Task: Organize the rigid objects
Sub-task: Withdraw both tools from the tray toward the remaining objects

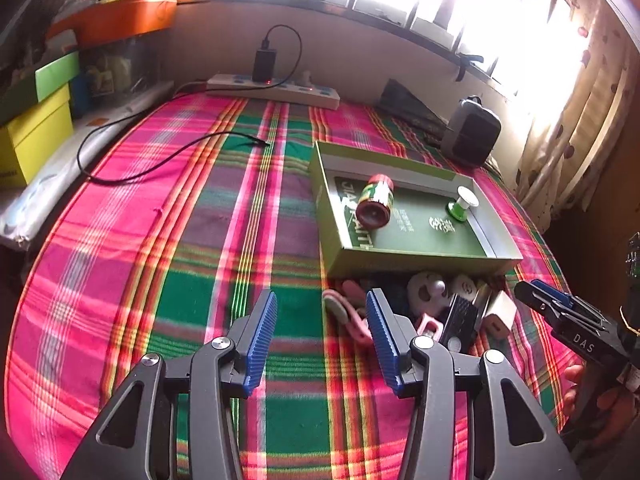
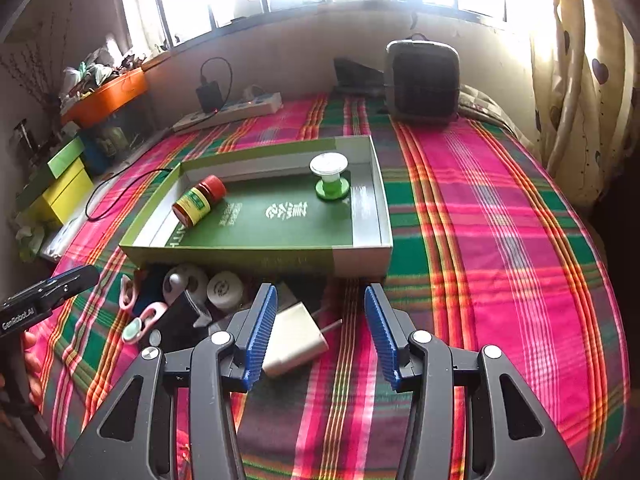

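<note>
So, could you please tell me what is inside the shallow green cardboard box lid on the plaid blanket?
Inside the shallow green cardboard box lid: a red-capped bottle with a yellow-green label lying on its side, and a green-and-white spool standing upright. White printed characters show; the bottle covers part of the lettering.

box (image 2: 360, 256) on blanket (image 2: 500, 240); jar (image 2: 199, 201) lying in box at left, spool (image 2: 330, 177) upright at right. small items pile (image 2: 188, 300) before box; charger (image 2: 294, 338) nearest. power strip (image 2: 232, 112) behind.
</note>
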A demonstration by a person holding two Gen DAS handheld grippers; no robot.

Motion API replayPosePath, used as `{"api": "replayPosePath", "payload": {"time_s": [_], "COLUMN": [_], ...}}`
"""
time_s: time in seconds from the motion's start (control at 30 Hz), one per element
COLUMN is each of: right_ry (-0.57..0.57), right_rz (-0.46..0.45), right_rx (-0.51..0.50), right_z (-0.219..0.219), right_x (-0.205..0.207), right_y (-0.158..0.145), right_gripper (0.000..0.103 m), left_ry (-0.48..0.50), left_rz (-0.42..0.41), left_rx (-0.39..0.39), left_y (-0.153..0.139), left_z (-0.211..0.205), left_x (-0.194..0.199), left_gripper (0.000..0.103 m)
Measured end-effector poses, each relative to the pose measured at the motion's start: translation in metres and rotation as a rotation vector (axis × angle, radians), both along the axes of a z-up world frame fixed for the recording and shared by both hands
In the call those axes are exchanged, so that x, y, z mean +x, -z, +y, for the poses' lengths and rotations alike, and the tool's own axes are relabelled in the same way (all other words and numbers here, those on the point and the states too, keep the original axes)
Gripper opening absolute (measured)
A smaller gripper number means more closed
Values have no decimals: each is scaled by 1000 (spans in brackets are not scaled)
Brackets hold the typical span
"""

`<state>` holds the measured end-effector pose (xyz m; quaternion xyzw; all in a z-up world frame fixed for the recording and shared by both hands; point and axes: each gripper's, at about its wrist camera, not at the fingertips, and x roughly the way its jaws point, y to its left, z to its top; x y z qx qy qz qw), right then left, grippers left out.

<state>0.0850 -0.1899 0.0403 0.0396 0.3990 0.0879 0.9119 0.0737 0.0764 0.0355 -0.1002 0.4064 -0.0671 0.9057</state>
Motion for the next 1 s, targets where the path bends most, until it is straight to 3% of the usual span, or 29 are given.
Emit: {"api": "replayPosePath", "payload": {"time_s": [0.83, 0.97, 1.0], "right_ry": [68, 84, 86], "right_rz": [65, 94, 107], "right_rx": [7, 21, 16], "right_z": [21, 24, 25], "right_x": [-4, 0, 1], "right_y": [15, 18, 20], "right_gripper": [48, 65, 65], "left_ry": [27, 30, 30], "left_rz": [29, 36, 39], "left_rx": [-36, -42, -42], "left_y": [14, 15, 16], "left_z": [-1, -2, -3], "left_x": [-11, -10, -9], "left_gripper": [47, 47, 47]}}
